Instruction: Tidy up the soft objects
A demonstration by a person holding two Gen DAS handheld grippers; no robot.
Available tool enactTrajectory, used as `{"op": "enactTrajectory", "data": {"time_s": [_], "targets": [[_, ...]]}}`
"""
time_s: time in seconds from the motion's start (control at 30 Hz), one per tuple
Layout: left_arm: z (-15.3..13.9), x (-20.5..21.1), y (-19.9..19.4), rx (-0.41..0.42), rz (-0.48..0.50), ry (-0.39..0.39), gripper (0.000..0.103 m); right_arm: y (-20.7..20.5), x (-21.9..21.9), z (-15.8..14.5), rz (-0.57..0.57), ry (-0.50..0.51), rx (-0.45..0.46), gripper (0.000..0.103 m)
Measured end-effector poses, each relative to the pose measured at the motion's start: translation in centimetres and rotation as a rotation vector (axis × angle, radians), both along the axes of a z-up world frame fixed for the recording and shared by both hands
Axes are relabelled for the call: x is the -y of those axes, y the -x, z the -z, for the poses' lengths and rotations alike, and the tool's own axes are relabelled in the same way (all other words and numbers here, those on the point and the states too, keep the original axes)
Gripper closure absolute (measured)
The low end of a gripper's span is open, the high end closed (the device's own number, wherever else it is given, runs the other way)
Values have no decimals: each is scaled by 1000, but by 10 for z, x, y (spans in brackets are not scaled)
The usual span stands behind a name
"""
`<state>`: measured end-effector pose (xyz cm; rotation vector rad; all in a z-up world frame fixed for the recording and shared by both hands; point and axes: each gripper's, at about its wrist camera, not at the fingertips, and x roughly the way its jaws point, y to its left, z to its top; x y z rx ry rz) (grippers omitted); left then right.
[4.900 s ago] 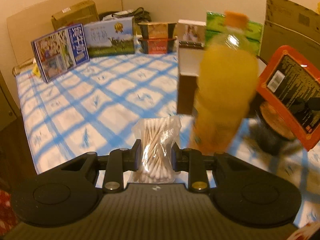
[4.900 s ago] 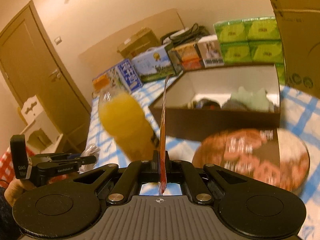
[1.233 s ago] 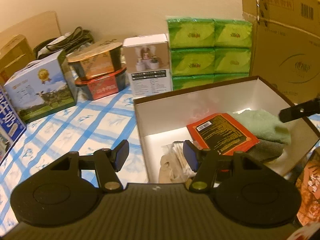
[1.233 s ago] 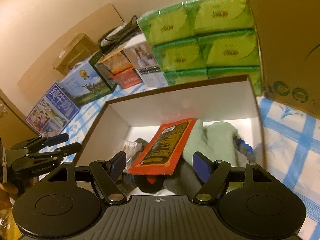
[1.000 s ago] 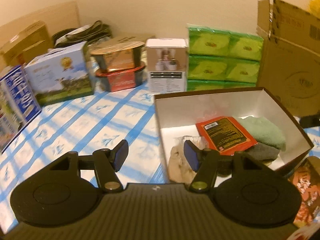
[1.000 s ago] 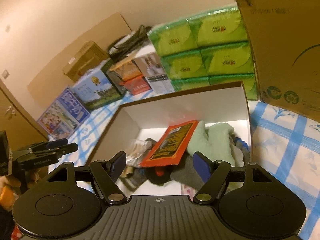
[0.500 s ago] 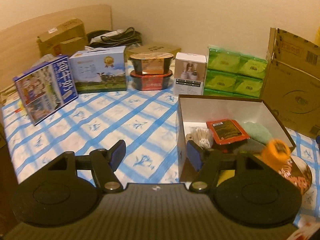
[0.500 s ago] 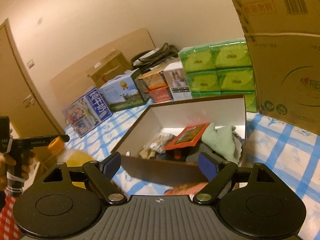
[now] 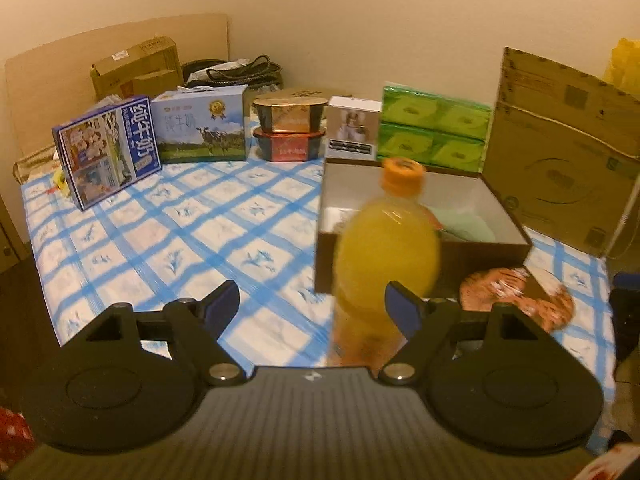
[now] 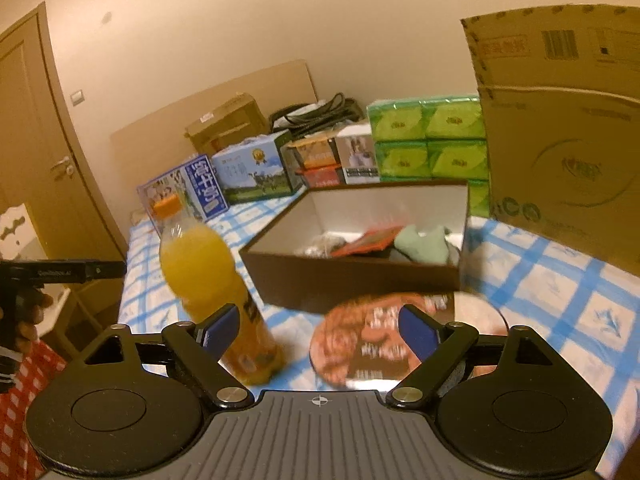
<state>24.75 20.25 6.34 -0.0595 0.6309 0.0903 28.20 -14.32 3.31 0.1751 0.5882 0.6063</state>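
Note:
A brown box [image 10: 360,276] with a white inside stands on the blue-checked cloth. It holds a red packet [image 10: 370,240], a pale green cloth [image 10: 420,244] and other soft items. In the left wrist view the box [image 9: 424,258] is partly behind an orange drink bottle [image 9: 384,248]. My left gripper [image 9: 312,306] is empty and its jaws are opening; the bottle stands just beyond its right finger. My right gripper [image 10: 320,328] is open and empty, held back from the box above a round snack pack [image 10: 384,336]. A hand holds the left gripper [image 10: 64,270] at the far left.
Milk cartons [image 9: 108,152], stacked food tubs [image 9: 288,128], a small white box [image 9: 352,128] and green tissue packs [image 9: 432,132] line the back. A large cardboard box [image 9: 560,160] stands at the right. The bottle [image 10: 204,280] and the round pack [image 9: 516,296] sit before the brown box.
Both grippers have drawn back from the box and their jaws stand wider. The bottle and round pack have come into view in front of them.

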Motion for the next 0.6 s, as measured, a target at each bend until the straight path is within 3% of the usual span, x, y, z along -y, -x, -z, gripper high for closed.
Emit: {"op": "enactTrajectory", "data": {"time_s": [0.2,0.4,0.6], "targets": [[12,34,36,-20,1,7,20,34,8,15,42,27,-16,17],[30,79,72,-35,-16,-126,16,62,13,26,39,29,-44,17],[46,107,103,-106,-61,-157,16,86,14,39,36,91,-76,17]]}}
